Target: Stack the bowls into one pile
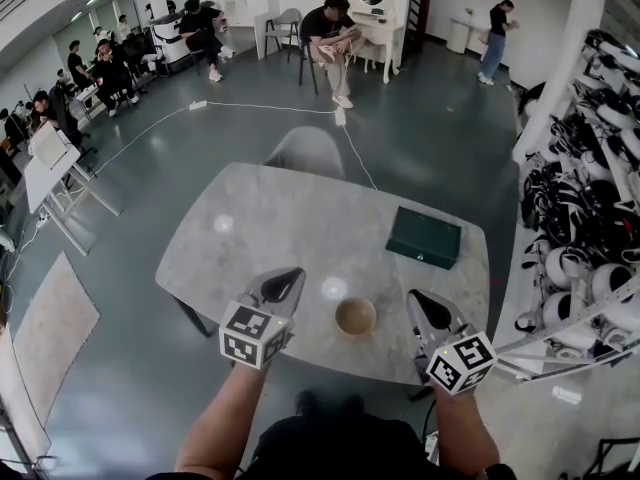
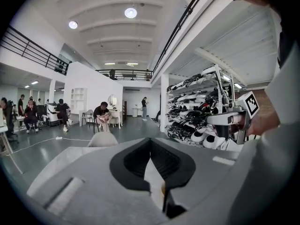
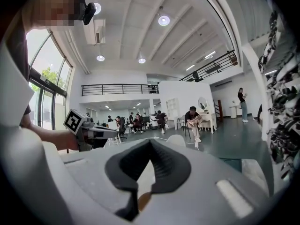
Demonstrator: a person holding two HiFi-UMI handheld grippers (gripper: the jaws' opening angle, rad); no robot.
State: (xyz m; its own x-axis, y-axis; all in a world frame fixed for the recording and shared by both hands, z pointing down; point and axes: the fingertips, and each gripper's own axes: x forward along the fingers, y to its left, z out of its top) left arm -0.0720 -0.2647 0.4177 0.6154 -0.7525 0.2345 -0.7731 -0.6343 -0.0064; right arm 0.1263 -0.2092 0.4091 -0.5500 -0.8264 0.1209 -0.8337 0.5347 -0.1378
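Note:
A tan bowl (image 1: 355, 316) sits on the pale marble table (image 1: 280, 218) near its front edge; from above I cannot tell whether more bowls are nested in it. My left gripper (image 1: 291, 274) hovers just left of the bowl, shut with nothing between its jaws. My right gripper (image 1: 417, 297) hangs just right of the bowl, also shut and empty. In the left gripper view the jaws (image 2: 151, 140) meet, and a sliver of the tan bowl (image 2: 162, 190) shows below them. In the right gripper view the jaws (image 3: 150, 142) are together too, with a brown sliver of bowl (image 3: 143, 200) beneath.
A dark green flat box (image 1: 424, 236) lies on the table's right side. A grey chair (image 1: 307, 151) stands at the far edge. Racks of black and white gear (image 1: 590, 218) line the right. Seated people and a floor cable (image 1: 270, 108) are farther back.

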